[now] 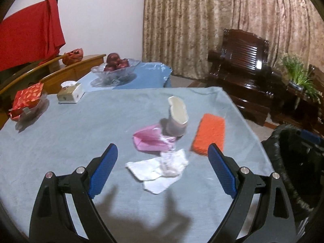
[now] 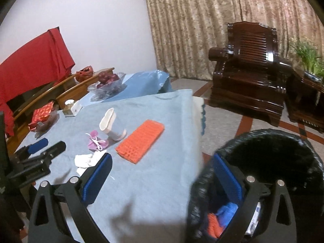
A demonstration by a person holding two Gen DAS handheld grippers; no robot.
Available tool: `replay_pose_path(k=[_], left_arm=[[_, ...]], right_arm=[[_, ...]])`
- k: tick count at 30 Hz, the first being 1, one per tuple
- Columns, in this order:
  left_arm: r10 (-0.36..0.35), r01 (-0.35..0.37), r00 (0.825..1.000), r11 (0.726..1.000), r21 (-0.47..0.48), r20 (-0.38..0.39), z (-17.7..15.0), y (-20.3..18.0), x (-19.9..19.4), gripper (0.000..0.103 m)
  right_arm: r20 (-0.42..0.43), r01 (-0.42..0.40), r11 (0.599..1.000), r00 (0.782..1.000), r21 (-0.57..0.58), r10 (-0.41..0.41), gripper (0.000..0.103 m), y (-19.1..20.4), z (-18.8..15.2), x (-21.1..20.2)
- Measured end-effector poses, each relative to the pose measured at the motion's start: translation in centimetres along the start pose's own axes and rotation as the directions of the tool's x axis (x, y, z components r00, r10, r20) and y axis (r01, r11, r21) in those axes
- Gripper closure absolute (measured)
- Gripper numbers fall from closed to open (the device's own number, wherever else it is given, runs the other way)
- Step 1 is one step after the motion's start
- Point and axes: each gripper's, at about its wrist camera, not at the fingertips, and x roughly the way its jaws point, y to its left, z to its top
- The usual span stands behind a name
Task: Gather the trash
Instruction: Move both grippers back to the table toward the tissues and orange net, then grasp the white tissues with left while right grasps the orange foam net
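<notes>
Both grippers gape — left gripper (image 1: 163, 151) above white tissue (image 1: 160, 167).

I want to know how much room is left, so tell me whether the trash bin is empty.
Not empty. The right wrist view looks into the trash bin: orange and blue scraps lie at its bottom.

We see the left gripper (image 1: 163, 148) built from glossy black plastic arms, each carrying round silver screws (image 1: 80, 170) and triangular cut-outs. Its fingers (image 1: 104, 170) wear blue textured pads. The right gripper (image 2: 162, 159) matches: black frame, silver screws (image 2: 250, 179), blue ribbed pads (image 2: 227, 177).
</notes>
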Motion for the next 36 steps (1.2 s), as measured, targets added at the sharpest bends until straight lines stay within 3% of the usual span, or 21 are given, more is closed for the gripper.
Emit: replay_pose_path(k=[17,36], left_arm=[[0.052,-0.055,0.995,0.998,-0.032,-0.089,-1.7,2.6,5.1,0.015],[0.047,-0.054,0.989,0.997,-0.047,-0.142,-2.6,2.8,7.2,0.015]], right_arm=[[-0.113,-0.005,0.999,0.994,-0.044,0.000,0.007,3.4,-0.1,9.4],[-0.269,-0.024,0.999,0.963,-0.030,0.015,0.039,3.2,-1.2,15.1]])
